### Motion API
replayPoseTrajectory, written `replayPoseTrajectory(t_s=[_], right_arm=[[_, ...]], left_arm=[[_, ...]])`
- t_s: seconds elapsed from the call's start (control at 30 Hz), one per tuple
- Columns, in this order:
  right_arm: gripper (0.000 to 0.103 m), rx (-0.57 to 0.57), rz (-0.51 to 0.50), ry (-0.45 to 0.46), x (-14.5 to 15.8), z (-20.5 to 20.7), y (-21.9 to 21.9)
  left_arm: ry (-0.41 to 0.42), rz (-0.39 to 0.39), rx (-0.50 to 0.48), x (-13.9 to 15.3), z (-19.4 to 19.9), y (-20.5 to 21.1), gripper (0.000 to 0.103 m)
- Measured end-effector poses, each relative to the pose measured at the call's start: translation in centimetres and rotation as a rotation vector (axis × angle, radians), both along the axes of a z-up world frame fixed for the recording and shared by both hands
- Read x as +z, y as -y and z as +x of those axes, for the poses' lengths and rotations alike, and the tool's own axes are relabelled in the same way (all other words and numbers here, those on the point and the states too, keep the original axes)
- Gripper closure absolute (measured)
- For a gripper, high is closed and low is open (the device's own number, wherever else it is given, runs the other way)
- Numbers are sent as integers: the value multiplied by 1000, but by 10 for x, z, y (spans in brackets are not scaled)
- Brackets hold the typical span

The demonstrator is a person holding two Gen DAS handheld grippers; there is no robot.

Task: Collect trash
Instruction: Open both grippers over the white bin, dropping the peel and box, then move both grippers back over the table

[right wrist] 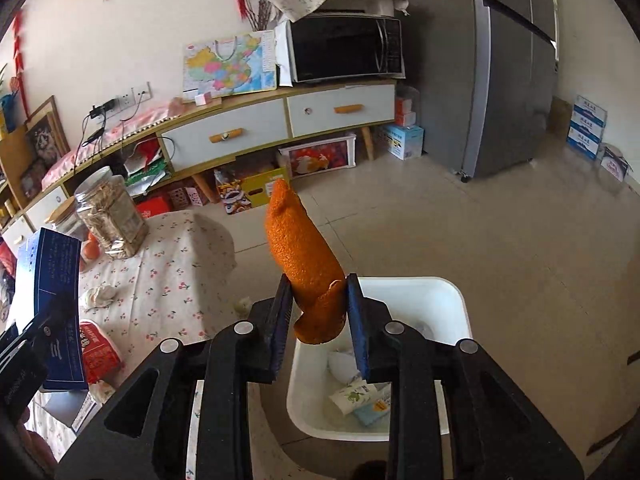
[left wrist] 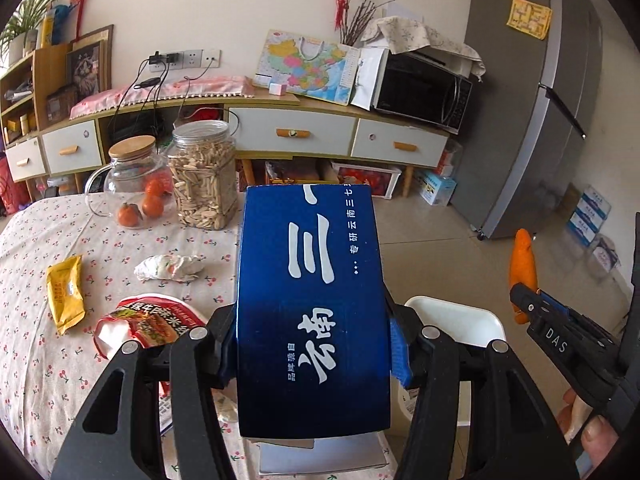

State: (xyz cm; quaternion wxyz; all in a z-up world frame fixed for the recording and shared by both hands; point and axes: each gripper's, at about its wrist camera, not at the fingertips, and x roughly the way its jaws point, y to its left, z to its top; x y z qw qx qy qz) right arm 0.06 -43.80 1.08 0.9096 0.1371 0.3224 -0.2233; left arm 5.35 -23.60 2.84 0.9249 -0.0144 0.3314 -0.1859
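The box [left wrist: 312,312] sits between the left claw's [left wrist: 310,344] fingers, above the tabletop's [left wrist: 32,248] edge. To its left on the tabletop lie a crumpled tissue [left wrist: 170,267], a snack packet [left wrist: 65,294] and a torn wrapper [left wrist: 148,322]; behind them stand two jars [left wrist: 202,174]. The orange peel [right wrist: 308,264] stands between the right claw's [right wrist: 318,320] fingers, over the bin [right wrist: 452,300] on the floor beside the tabletop.

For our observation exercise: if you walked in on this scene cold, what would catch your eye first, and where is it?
First, the big blue box clamped in the left gripper, filling the middle of its view above the flowered table. Next, the bright orange peel sticking up between the right gripper's fingers, above the white bin beside the table.
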Motion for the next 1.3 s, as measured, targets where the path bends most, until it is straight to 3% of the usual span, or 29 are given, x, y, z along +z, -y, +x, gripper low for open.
replayPoseTrajectory(t_s=[0.03, 0.2, 0.33, 0.83, 1.03, 1.3], right_arm=[[68, -24, 7, 9, 1, -6, 8], [29, -197, -33, 113, 17, -39, 42], [12, -311, -69, 175, 28, -59, 62], [7, -473, 44, 267, 39, -99, 112], [7, -465, 46, 260, 38, -99, 112], [7, -415, 36, 221, 38, -84, 101]], left_arm=[[-3, 3, -17, -1, -1, 10, 47], [-23, 14, -96, -9, -4, 55, 47], [-42, 24, -157, -15, -9, 91, 47], [-83, 56, -353, -21, -34, 189, 46], [-112, 72, -363, -29, -39, 194, 34], [-117, 120, -291, -38, -35, 173, 15]])
